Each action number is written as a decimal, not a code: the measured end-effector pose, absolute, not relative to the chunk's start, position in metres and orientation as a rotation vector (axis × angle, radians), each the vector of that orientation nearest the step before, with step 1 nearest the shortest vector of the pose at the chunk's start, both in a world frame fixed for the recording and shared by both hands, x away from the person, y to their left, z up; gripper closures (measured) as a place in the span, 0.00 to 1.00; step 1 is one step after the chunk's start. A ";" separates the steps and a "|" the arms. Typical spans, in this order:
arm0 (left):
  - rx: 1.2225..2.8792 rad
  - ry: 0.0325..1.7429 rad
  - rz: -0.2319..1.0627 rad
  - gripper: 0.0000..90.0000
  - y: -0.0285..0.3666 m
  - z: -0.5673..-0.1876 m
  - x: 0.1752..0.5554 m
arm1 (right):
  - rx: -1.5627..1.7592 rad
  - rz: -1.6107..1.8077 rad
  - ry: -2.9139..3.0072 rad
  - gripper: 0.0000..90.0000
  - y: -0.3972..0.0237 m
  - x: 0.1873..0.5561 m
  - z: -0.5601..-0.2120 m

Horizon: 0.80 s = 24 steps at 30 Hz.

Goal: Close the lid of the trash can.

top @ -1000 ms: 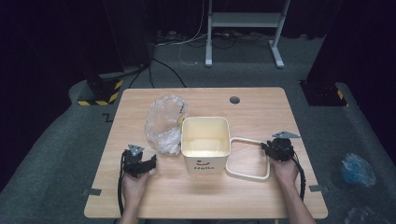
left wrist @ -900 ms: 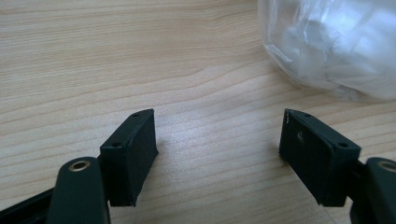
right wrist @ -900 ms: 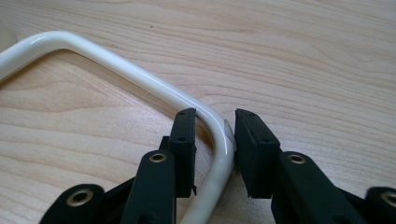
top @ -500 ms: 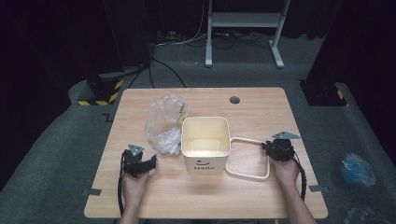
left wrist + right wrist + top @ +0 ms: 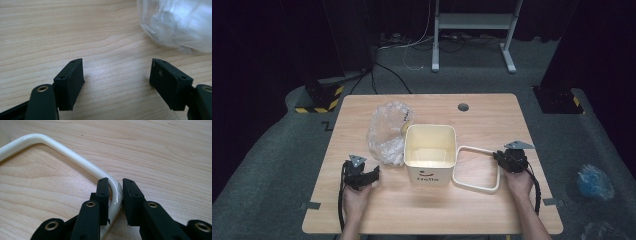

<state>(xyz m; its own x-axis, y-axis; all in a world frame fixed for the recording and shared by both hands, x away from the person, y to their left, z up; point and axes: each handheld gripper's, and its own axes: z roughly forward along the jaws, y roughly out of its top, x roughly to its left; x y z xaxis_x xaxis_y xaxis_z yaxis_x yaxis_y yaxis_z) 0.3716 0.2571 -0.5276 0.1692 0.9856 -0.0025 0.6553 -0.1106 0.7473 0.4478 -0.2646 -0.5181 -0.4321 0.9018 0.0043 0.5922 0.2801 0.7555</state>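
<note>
A cream square bin (image 5: 430,131) with a smiley print stands open at the table's middle. A cream rectangular frame (image 5: 476,187) lies flat to its right. My right gripper (image 5: 498,158) is at the frame's right corner. In the right gripper view its jaws have just been closing, and the pads (image 5: 103,192) now touch both sides of the frame's rounded corner (image 5: 115,195). My left gripper (image 5: 373,175) rests on the wood left of the bin, open (image 5: 116,72) with nothing between its jaws. A crumpled clear plastic bag (image 5: 387,132) lies beside the bin's left wall, just ahead of the left gripper (image 5: 180,22).
The wooden table (image 5: 492,115) has a round cable hole (image 5: 463,107) at its far side. Bare wood lies behind the bin and along the near edge. A blue bag (image 5: 594,181) lies on the floor to the right. A metal stand (image 5: 472,22) is beyond the table.
Both hands stay where they were. The bin, the frame and the bag have not moved.
</note>
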 end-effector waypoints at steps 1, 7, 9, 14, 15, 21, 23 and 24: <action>1.837 1.551 0.692 0.31 0.257 -0.528 0.372 | 1.344 0.980 2.126 0.85 -0.265 0.447 -0.517; 1.837 1.551 0.694 0.31 0.257 -0.528 0.372 | 1.315 0.985 2.133 0.85 -0.267 0.444 -0.512; 1.838 1.551 0.693 0.31 0.257 -0.528 0.372 | 1.316 0.988 2.131 0.85 -0.268 0.444 -0.511; 1.837 1.551 0.693 0.31 0.257 -0.528 0.372 | 1.338 1.000 2.122 0.86 -0.273 0.441 -0.507; 1.837 1.551 0.693 0.31 0.257 -0.528 0.372 | 1.335 1.005 2.120 0.86 -0.274 0.441 -0.506; 1.837 1.551 0.693 0.31 0.257 -0.528 0.372 | 1.337 1.015 2.116 0.86 -0.278 0.438 -0.501; 1.837 1.551 0.692 0.31 0.257 -0.528 0.372 | 1.343 1.014 2.116 0.86 -0.279 0.437 -0.500; 1.837 1.551 0.693 0.31 0.257 -0.528 0.372 | 1.341 1.014 2.114 0.86 -0.280 0.436 -0.500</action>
<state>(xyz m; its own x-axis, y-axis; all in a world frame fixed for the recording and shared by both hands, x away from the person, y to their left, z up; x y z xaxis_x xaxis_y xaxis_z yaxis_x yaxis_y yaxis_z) 0.3716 0.2571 -0.5276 0.1689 0.9856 -0.0030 0.6552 -0.1100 0.7474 0.4364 -0.2800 -0.4999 -0.4352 0.9001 0.0213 0.5801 0.2623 0.7712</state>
